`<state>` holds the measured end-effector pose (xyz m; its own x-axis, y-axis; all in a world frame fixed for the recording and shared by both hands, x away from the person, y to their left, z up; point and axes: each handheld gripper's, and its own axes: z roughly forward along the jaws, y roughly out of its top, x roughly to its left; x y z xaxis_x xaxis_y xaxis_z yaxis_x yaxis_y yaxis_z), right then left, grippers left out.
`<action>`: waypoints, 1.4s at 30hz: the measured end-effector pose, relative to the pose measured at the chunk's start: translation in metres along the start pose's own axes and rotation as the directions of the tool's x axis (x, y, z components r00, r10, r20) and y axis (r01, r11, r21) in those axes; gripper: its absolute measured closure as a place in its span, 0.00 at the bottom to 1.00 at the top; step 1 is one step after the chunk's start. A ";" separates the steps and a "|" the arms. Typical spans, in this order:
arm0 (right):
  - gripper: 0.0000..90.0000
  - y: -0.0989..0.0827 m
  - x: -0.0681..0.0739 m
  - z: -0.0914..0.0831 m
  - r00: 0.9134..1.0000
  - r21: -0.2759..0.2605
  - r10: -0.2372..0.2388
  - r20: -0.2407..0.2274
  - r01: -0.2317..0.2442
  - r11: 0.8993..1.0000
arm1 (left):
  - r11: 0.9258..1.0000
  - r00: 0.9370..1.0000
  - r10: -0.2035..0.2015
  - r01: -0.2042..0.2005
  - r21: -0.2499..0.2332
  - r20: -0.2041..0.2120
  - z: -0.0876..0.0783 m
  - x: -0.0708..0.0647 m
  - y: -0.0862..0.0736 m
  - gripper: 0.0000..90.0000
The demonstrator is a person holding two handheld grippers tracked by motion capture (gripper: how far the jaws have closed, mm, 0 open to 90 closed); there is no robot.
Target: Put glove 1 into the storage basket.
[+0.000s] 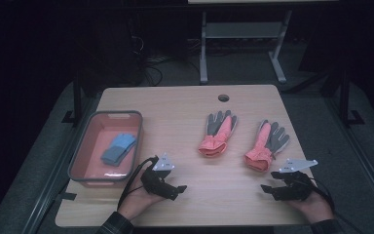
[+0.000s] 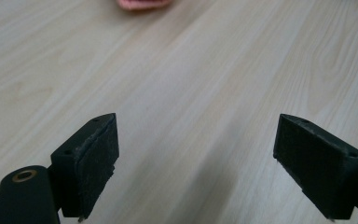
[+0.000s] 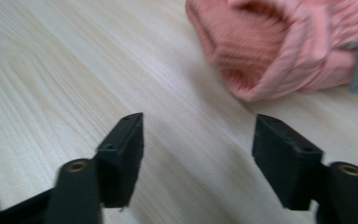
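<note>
Two pink gloves with grey palms lie on the wooden table (image 1: 185,105), one near the middle (image 1: 217,132) and one to its right (image 1: 267,144), cuffs toward me. A blue glove (image 1: 119,148) rests inside a pink tray (image 1: 88,173) with a grey rim at the left. My left gripper (image 1: 180,189) hovers low near the front edge, right of the tray, open with bare wood between its jaws (image 2: 198,123); a pink cuff (image 2: 142,3) lies ahead of it. My right gripper (image 1: 268,190) is open just in front of the right glove's cuff (image 3: 279,51), its jaws (image 3: 199,122) holding nothing.
A round cable hole (image 1: 223,98) sits near the table's far edge. A grey metal stand (image 1: 203,53) rises from the dark floor beyond the table. Bare wood lies between the two grippers along the front edge.
</note>
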<state>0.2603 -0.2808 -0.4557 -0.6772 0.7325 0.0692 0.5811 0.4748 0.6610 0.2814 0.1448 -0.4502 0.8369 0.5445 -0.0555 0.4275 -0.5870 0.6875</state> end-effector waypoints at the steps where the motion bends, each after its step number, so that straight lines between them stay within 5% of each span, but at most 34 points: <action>1: 0.43 0.000 0.000 0.000 1.000 0.000 0.000 0.000 0.000 1.000 | 1.000 1.000 0.000 0.000 0.000 0.000 0.000 0.000 0.000 0.15; 11: 0.93 0.025 -0.014 -0.024 1.000 -0.067 0.013 -0.001 -0.013 0.998 | 1.000 1.000 0.016 -0.016 0.025 -0.003 0.001 0.000 -0.018 0.15; 14: 1.00 0.030 -0.020 -0.026 1.000 -0.074 0.014 0.008 -0.014 0.997 | 0.999 1.000 0.014 -0.014 0.030 -0.002 0.002 0.000 -0.021 0.15; 20: 1.00 0.051 -0.043 -0.022 0.999 -0.095 0.041 0.029 -0.038 0.995 | 0.999 0.999 0.041 -0.040 0.018 -0.032 0.002 0.001 -0.028 0.14; 30: 1.00 0.071 -0.078 0.003 0.996 -0.084 0.067 0.064 -0.062 0.995 | 0.997 0.998 0.059 -0.060 -0.043 -0.012 0.002 0.004 -0.036 0.14; 42: 1.00 0.068 -0.091 0.018 0.995 -0.029 0.079 0.058 -0.078 0.997 | 0.998 0.999 0.046 -0.047 -0.046 -0.024 0.002 0.005 -0.036 0.14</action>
<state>0.3695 -0.3062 -0.4299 -0.6018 0.7948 0.0784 0.6186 0.4019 0.6751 0.2705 0.1680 -0.4766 0.8473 0.5311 -0.0064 0.3714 -0.5839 0.7219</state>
